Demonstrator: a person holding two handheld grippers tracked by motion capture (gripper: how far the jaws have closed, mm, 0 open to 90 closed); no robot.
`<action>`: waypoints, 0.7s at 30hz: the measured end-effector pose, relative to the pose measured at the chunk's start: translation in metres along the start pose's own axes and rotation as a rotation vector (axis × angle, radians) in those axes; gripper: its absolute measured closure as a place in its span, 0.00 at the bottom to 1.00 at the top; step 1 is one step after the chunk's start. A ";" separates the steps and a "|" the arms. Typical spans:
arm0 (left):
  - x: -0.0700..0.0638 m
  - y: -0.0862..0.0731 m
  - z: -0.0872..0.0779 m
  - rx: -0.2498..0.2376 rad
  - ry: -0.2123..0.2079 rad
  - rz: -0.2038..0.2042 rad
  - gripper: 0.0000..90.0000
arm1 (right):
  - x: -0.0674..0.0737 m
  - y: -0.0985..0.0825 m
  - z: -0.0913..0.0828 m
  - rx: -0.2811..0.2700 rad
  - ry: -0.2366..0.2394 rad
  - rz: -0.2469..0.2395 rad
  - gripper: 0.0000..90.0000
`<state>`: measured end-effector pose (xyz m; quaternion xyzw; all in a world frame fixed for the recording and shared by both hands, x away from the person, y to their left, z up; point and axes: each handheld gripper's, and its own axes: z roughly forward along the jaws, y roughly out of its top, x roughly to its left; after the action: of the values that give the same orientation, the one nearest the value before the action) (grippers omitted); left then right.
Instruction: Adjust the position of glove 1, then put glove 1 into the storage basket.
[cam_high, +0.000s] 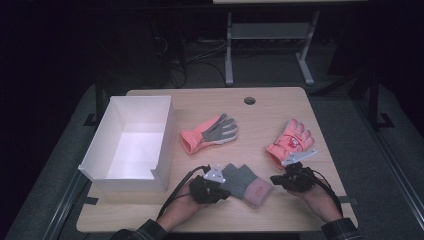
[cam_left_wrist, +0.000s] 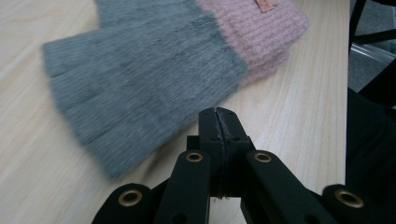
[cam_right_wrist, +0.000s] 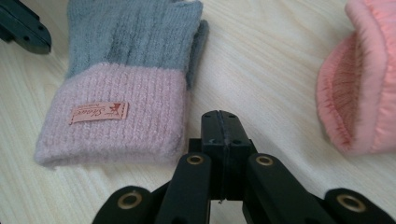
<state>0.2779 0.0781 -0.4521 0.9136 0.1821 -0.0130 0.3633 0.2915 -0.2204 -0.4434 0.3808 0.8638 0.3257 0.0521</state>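
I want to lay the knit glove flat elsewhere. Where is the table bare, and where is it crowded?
Bare wood lies behind the two pink gloves, around the cable hole, and along the near edge below the white box. The near middle is crowded: the grey knit glove lies between the left gripper and right gripper.

In my right gripper view the coral glove (cam_right_wrist: 359, 88) runs off the right edge; the grey glove's (cam_right_wrist: 126, 70) label print is too small to read.
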 end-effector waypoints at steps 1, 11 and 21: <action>0.000 0.001 0.002 0.006 0.000 0.001 0.99 | 0.001 0.000 0.001 0.003 0.002 0.003 1.00; 0.013 0.005 0.009 0.026 0.010 -0.023 0.99 | 0.007 0.000 0.010 0.040 0.022 -0.022 1.00; 0.024 0.009 0.008 0.014 0.031 -0.056 0.99 | 0.014 0.002 0.011 0.047 0.054 -0.031 1.00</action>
<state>0.3040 0.0745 -0.4558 0.9109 0.2130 -0.0101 0.3534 0.2863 -0.2037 -0.4492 0.3593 0.8782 0.3147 0.0249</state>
